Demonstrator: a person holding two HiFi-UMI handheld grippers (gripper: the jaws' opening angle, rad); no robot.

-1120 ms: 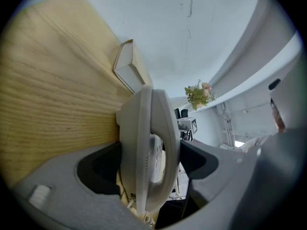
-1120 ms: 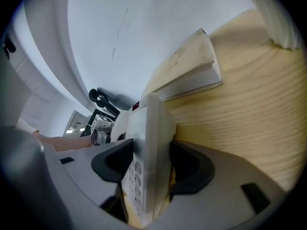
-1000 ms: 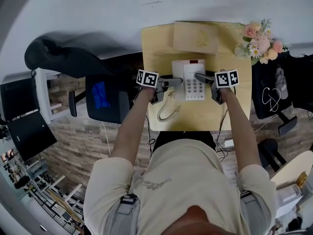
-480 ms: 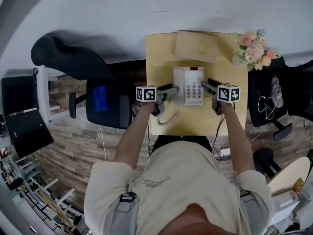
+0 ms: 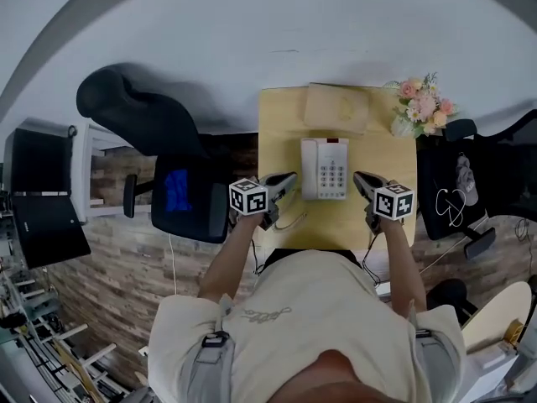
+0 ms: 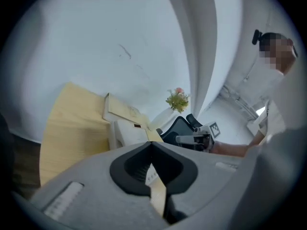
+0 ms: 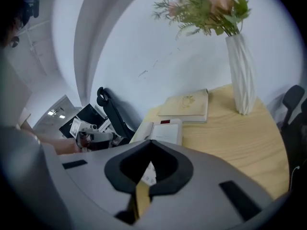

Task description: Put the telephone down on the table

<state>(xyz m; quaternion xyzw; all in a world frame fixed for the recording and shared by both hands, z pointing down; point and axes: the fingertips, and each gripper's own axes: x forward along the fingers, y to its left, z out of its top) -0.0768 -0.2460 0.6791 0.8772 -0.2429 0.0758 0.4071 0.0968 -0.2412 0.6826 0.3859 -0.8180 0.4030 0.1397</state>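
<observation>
Table [image 5: 281, 133]: pale wood, showing a smooth matt finish. Telephone [image 5: 325, 168]: white plastic, looking smooth and faintly glossy. Vase [image 7: 242, 75]: white, ribbed surface, appearing matt. Floor [image 5: 126, 259]: showing grey-brown wood-grain planks.

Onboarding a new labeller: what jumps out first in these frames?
The white telephone sits in the middle of the yellow table, the left gripper and right gripper shut and empty on either side. A pink bouquet stands at the far right corner, a book behind the telephone.
</observation>
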